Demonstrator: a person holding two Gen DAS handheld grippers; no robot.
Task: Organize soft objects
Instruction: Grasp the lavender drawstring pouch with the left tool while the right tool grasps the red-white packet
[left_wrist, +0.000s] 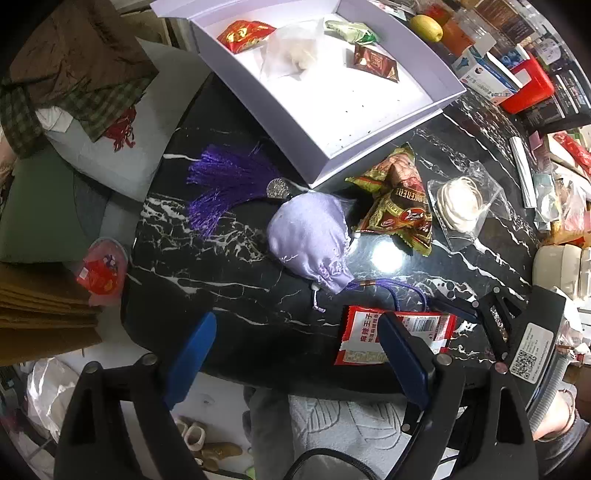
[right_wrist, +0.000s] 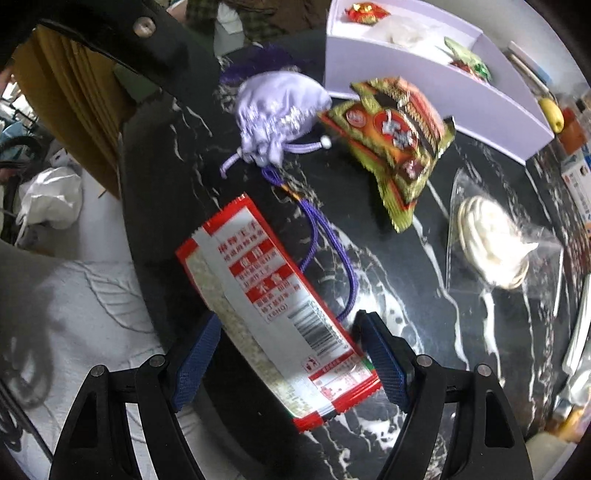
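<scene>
A red and white snack packet (right_wrist: 273, 302) lies on the black marble table, its near end between the open fingers of my right gripper (right_wrist: 291, 354); it also shows in the left wrist view (left_wrist: 373, 336). A lilac satin pouch (left_wrist: 310, 240) with a purple tassel (left_wrist: 229, 184) lies mid-table. A green and brown snack bag (left_wrist: 399, 199) and a clear bag of white coils (left_wrist: 461, 203) lie to its right. My left gripper (left_wrist: 291, 350) is open and empty near the table's front edge. The right gripper (left_wrist: 469, 310) shows at the packet's right end.
A white open box (left_wrist: 388, 122) at the back holds a red packet (left_wrist: 243, 35), a clear bag (left_wrist: 291, 51), a green wrapper (left_wrist: 351, 31) and a dark red sachet (left_wrist: 375, 62). Boxes and clutter line the right edge. Cushions (left_wrist: 92, 147) lie left of the table.
</scene>
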